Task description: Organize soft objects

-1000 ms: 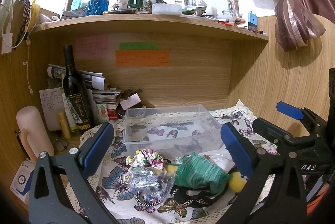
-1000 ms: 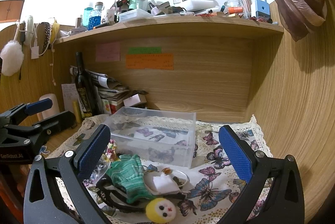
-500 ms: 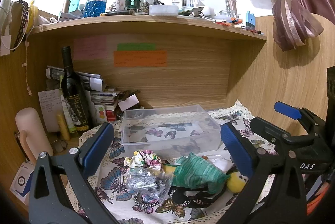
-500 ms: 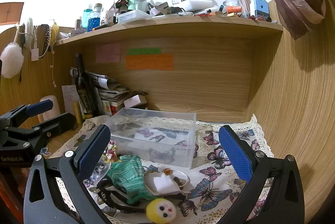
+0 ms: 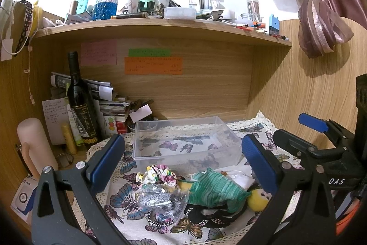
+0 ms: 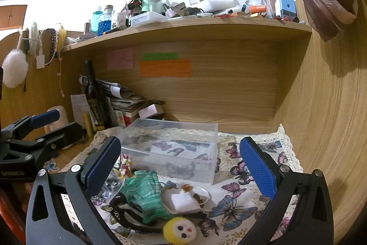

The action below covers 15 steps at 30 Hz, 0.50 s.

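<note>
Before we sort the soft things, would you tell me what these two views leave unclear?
- Black strap: mostly under the green knit cloth in both views.
- Yellow plush face: left view, half behind the gripper finger.
- Sticky notes: writing too small in both views.
- Clear bag: left view, its silver contents are unidentifiable.

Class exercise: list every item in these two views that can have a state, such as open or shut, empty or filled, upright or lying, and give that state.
left gripper: open, holding nothing
right gripper: open, holding nothing
clear plastic box: lidless, empty
green knit cloth: crumpled, outside the box
yellow plush toy: lying face up
wine bottle: upright
curtain: tied back
</note>
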Each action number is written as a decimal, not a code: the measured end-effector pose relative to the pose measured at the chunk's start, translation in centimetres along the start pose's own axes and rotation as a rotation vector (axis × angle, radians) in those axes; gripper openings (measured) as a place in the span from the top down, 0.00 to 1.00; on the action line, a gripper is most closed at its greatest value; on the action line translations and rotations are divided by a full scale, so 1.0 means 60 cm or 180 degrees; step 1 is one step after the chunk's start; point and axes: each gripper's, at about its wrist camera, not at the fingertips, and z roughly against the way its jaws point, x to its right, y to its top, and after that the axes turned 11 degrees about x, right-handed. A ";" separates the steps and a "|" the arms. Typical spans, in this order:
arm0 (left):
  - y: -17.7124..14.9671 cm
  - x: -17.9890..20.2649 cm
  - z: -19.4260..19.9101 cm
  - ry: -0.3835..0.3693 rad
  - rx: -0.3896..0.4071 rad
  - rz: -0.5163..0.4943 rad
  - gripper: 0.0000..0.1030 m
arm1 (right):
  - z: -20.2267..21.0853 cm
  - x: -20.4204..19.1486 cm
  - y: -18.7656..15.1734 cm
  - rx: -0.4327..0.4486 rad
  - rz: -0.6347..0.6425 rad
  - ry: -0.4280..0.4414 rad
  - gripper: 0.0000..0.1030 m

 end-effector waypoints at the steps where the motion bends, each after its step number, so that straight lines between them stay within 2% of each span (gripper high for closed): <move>1: 0.000 0.000 0.000 0.0002 -0.0002 0.0000 0.00 | 0.000 0.000 0.000 0.0003 -0.0003 -0.0004 0.00; 15: 0.002 0.005 0.003 -0.0064 0.0008 0.0042 0.00 | 0.003 -0.003 -0.006 0.0020 0.0007 0.0156 0.00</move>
